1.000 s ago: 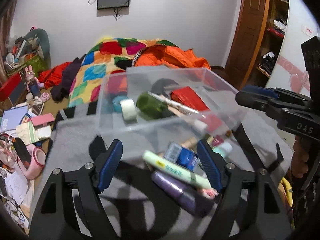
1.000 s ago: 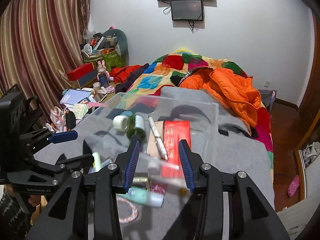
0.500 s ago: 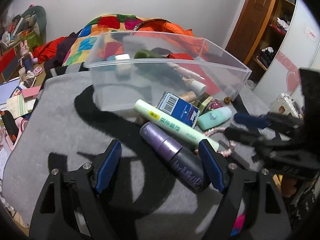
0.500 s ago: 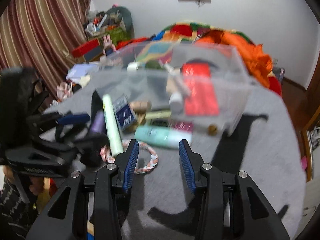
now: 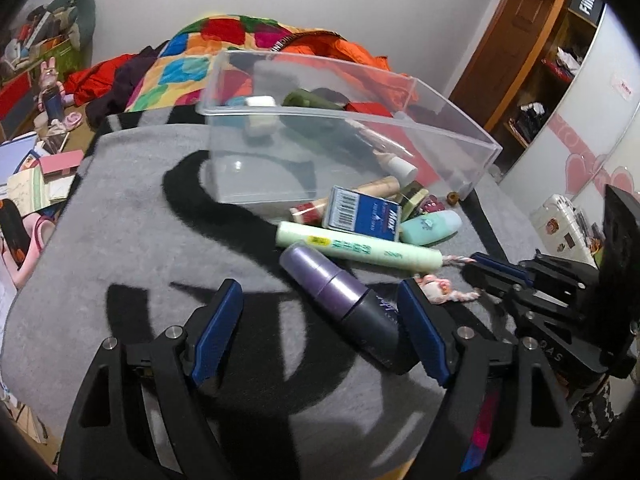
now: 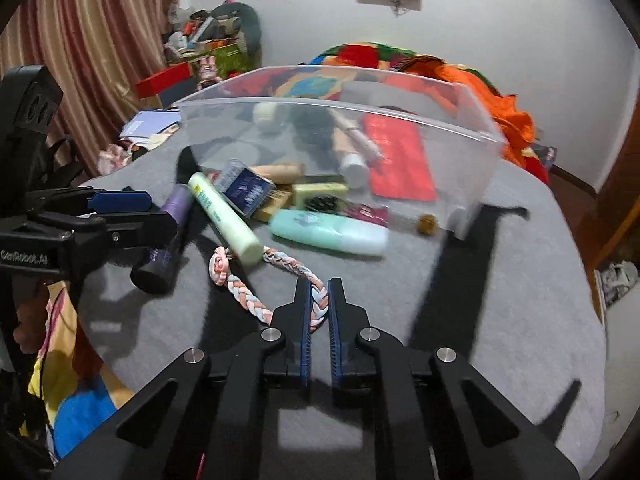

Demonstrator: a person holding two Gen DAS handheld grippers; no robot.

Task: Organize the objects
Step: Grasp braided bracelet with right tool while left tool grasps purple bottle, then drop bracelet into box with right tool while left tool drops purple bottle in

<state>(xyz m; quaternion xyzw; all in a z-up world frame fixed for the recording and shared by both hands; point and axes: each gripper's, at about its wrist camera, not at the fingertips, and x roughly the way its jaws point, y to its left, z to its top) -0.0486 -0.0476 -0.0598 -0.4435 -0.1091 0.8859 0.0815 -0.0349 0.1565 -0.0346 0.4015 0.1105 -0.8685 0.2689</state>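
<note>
Both grippers tilt steeply down over the fuzzy grey blanket [image 6: 500,280]. The right gripper [image 6: 319,300], jaws just closed, pinches the braided pastel loop [image 6: 248,292] near the blanket's middle. The left gripper [image 5: 320,320] gapes around the glossy purple cylinder [image 5: 344,300], not touching it.

right claw [image 6: 319,300] closed on braided band [image 6: 256,298]

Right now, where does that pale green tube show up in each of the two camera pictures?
Left wrist view: the pale green tube lies just right of centre, in front of the clear plastic bin, behind the purple bottle.
Right wrist view: the tube lies left of centre, running diagonally, its near end by the braided band.
Shared landmark: the blue barcode box, right beside the tube in both.
</note>
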